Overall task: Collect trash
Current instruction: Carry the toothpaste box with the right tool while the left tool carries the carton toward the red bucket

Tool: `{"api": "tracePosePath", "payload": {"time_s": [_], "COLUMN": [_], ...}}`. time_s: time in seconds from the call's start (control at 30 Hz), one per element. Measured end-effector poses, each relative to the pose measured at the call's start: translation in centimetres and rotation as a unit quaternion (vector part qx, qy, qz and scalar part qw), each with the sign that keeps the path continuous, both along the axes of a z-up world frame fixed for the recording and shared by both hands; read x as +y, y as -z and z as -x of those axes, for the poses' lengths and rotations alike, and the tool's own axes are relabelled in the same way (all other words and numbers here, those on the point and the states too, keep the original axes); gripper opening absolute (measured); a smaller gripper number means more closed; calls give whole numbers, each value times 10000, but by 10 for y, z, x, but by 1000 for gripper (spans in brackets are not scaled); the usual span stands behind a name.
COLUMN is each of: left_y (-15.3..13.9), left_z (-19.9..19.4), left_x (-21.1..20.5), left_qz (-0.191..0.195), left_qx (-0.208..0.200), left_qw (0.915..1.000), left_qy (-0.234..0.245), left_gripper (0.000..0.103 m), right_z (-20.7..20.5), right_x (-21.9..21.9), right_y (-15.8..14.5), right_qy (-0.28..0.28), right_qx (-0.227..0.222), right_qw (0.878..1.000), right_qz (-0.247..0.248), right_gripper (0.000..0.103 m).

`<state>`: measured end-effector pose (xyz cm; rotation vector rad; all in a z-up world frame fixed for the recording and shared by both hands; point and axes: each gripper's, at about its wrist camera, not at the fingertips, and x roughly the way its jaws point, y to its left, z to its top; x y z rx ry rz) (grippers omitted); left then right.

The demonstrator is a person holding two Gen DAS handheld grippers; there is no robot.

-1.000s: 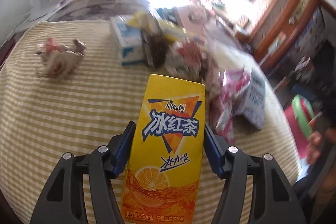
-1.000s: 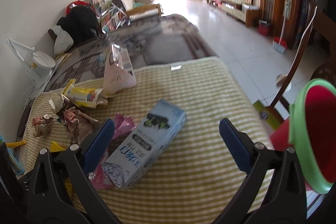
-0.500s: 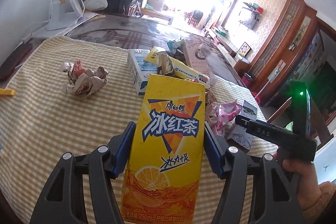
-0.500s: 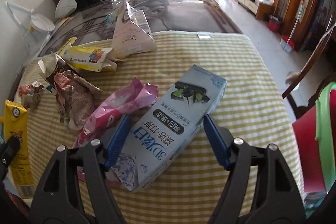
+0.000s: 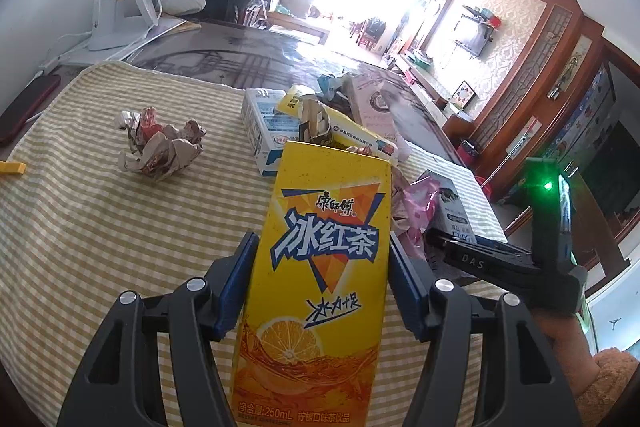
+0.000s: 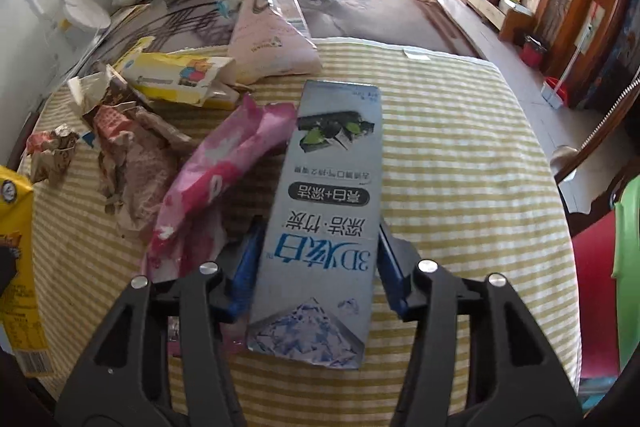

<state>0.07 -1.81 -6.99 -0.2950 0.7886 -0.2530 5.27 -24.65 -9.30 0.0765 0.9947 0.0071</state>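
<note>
My left gripper (image 5: 322,279) is shut on a yellow iced-tea carton (image 5: 320,267) and holds it upright above the striped tablecloth (image 5: 80,227). The carton also shows at the left edge of the right wrist view (image 6: 16,267). My right gripper (image 6: 318,259) is shut on a grey-blue toothpaste box (image 6: 328,211) that lies flat on the cloth. The right gripper shows in the left wrist view (image 5: 500,259), with the box (image 5: 452,203) ahead of it. A pink wrapper (image 6: 216,183) touches the box's left side.
Crumpled paper (image 5: 160,147), a white-blue carton (image 5: 264,127), a yellow box (image 6: 180,79) and a pink pouch (image 6: 268,43) lie on the cloth. A red bin with a green rim (image 6: 616,267) stands off the table's right side. A white fan (image 5: 120,15) stands behind.
My right gripper moved forward over the toothpaste box and its fingers closed on the box's sides. My left gripper rose and tilted up with the iced-tea carton still held.
</note>
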Motion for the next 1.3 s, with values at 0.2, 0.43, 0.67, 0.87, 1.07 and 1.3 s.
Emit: {"api": "tracePosePath", "payload": {"time_s": [0.2, 0.43, 0.67, 0.87, 1.07, 1.3], "left_y": [4, 8, 13, 16, 17, 19], "left_z": [-4, -6, -10, -9, -9, -10], "left_x": [1, -1, -3, -6, -7, -8], "left_qz": [-35, -56, -141, -189, -211, -302], "left_qx": [87, 153, 194, 209, 203, 219], "left_qw": [9999, 9999, 9997, 9996, 9996, 9993], "left_qy": [-50, -46, -37, -10, -7, -11], "left_gripper": [60, 60, 60, 60, 60, 60], "right_z": [8, 14, 19, 20, 22, 25], "right_x": [-10, -23, -30, -32, -32, -34], "right_y": [-14, -30, -44, -48, -50, -53], "right_qy": [-14, 172, 268, 273, 259, 250], "right_qx": [-188, -436, -747, -823, -869, -951], "right_qw": [9996, 9977, 9955, 9949, 9947, 9941], "right_qz": [-195, -495, -520, -506, -491, -452], "right_gripper": [49, 48, 48, 48, 48, 48]}}
